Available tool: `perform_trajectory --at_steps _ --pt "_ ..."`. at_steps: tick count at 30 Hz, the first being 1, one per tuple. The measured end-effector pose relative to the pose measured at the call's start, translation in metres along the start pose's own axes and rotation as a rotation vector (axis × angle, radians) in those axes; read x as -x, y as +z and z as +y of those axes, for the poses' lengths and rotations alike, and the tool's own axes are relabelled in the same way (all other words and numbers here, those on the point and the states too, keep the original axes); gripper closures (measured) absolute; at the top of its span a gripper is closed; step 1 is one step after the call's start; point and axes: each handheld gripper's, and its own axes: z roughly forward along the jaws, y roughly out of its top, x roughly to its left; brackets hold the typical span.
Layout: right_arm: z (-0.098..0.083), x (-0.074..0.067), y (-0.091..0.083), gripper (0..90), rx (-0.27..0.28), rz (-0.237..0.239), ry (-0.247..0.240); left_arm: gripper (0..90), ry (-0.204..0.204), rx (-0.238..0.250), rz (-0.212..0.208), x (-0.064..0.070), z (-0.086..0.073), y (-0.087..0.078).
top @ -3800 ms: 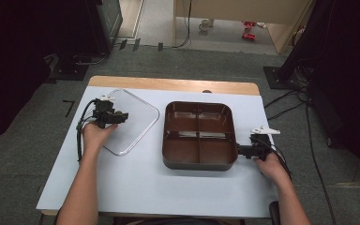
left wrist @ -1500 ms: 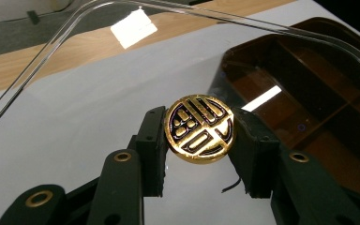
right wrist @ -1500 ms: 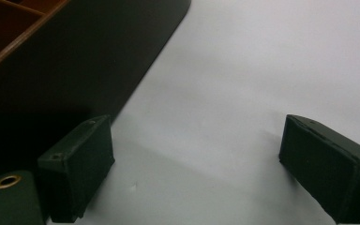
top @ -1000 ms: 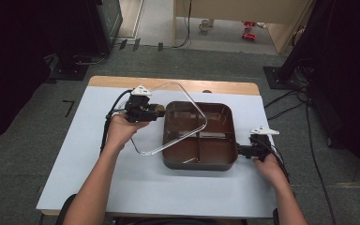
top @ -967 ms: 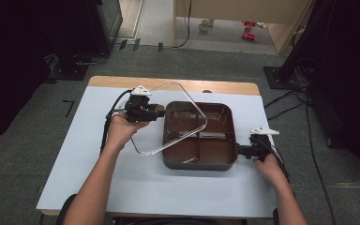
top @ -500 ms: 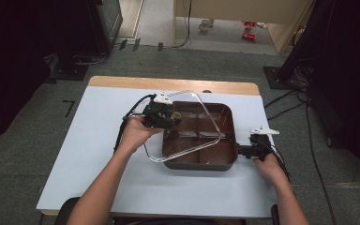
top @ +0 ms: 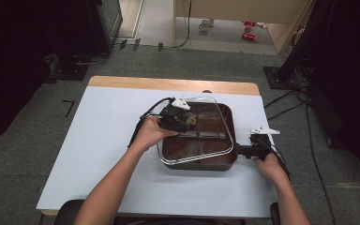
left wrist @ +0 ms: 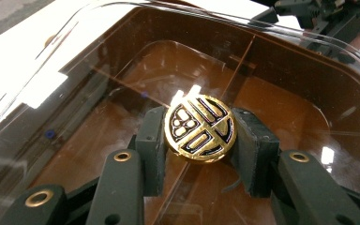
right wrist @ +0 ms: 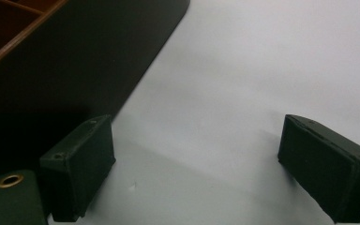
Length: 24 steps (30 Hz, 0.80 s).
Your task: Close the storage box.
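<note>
The left gripper has its two black jaws squeezed tight on the round gold knob in the middle of the clear lid. It holds the lid just above the brown tray. Through the lid, right under the jaws, you can see the tray's brown walls that split it into boxes. The lid sits a bit tilted and does not line up with the tray. The right gripper rests on the white table, next to the tray's dark outside wall. Its jaws stand wide apart, with nothing between them but bare table. The tray's wall is just beside one jaw.
</note>
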Motion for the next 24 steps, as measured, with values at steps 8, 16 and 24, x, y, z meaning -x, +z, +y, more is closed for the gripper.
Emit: perform_trajectory --at_steps 8,16,24 --pt "0.0 0.0 0.0 10.5 -0.001 0.0 -0.001 59.3 0.052 -0.038 -0.054 -0.002 0.004 0.02" --pt "0.0 0.0 0.0 10.5 -0.001 0.001 -0.001 59.3 0.108 -0.053 -0.091 -0.009 0.008 0.027" --pt "0.0 0.0 0.0 10.5 -0.001 0.001 -0.001 59.3 0.157 -0.074 -0.128 -0.013 0.013 0.031"
